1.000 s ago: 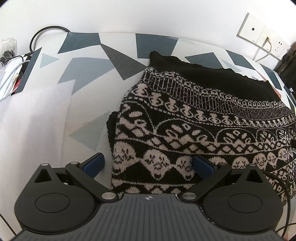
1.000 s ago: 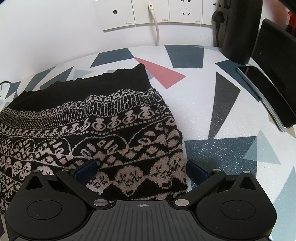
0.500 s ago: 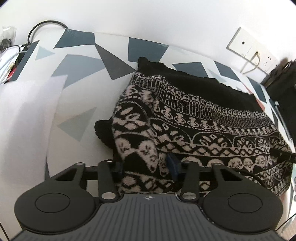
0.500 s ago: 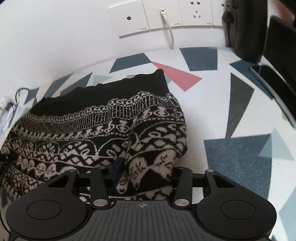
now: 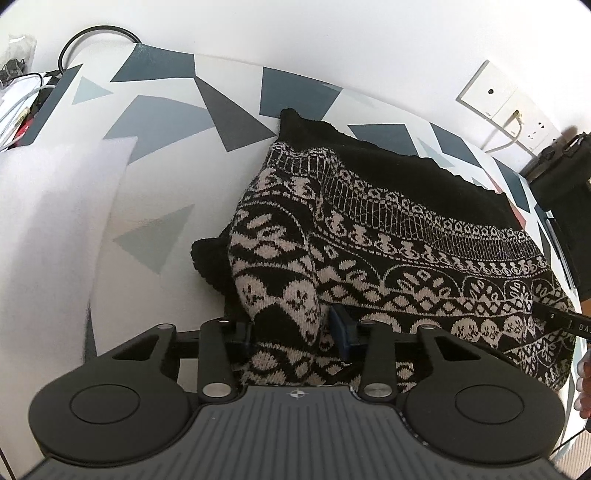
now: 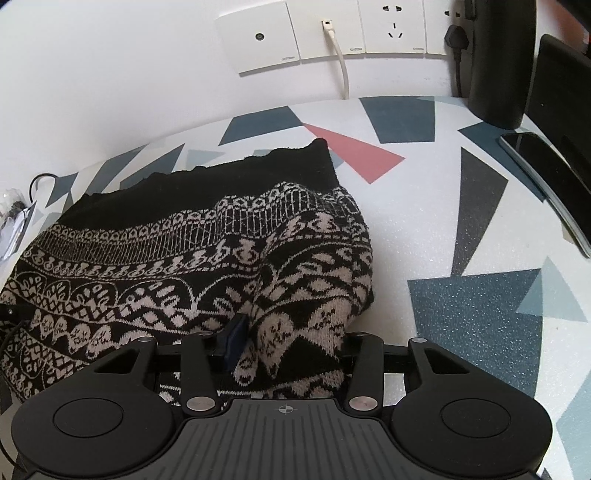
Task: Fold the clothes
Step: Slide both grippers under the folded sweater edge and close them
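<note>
A black and cream patterned knit sweater lies folded on a table with a triangle-print cover. My left gripper is shut on the sweater's near left corner, lifting a bunched fold of knit between its blue pads. In the right wrist view the same sweater fills the left half. My right gripper is shut on its near right corner, which rises in a hump between the fingers.
White foam sheet lies left of the sweater, with cables beyond it. Wall sockets and a white cord are behind. A dark phone and black objects sit at the right on the table.
Both grippers went from open around the sweater's near corners to shut on them. Both corners now rise bunched off the table.
</note>
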A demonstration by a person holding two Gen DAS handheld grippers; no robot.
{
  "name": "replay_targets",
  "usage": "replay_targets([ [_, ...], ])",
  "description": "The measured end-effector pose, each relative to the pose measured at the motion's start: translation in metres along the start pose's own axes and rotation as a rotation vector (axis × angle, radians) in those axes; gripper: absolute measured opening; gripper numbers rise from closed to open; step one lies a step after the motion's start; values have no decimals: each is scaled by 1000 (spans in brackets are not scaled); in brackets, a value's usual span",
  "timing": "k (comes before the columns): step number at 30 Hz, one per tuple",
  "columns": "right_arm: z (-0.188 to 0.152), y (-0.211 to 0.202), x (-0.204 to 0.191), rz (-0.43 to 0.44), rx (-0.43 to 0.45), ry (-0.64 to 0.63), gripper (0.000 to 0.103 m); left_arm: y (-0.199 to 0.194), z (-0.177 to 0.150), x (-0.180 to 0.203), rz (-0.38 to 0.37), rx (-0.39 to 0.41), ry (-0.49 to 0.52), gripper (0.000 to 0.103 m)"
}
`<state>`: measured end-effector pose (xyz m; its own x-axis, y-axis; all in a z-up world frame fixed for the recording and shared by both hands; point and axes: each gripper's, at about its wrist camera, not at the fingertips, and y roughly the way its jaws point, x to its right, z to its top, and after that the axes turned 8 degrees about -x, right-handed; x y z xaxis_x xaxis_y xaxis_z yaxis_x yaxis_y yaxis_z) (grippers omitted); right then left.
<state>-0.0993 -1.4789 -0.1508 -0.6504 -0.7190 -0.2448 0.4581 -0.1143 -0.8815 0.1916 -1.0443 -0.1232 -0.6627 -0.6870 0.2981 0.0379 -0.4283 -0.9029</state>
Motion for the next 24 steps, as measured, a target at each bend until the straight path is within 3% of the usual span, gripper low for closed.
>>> replay_targets([
  [18, -1, 0, 0, 1, 1, -11, 40, 0, -1, 4, 9, -7, 4, 40],
  [24, 1, 0, 2, 11, -5, -5, 40, -1, -2, 10, 10, -42, 21, 40],
])
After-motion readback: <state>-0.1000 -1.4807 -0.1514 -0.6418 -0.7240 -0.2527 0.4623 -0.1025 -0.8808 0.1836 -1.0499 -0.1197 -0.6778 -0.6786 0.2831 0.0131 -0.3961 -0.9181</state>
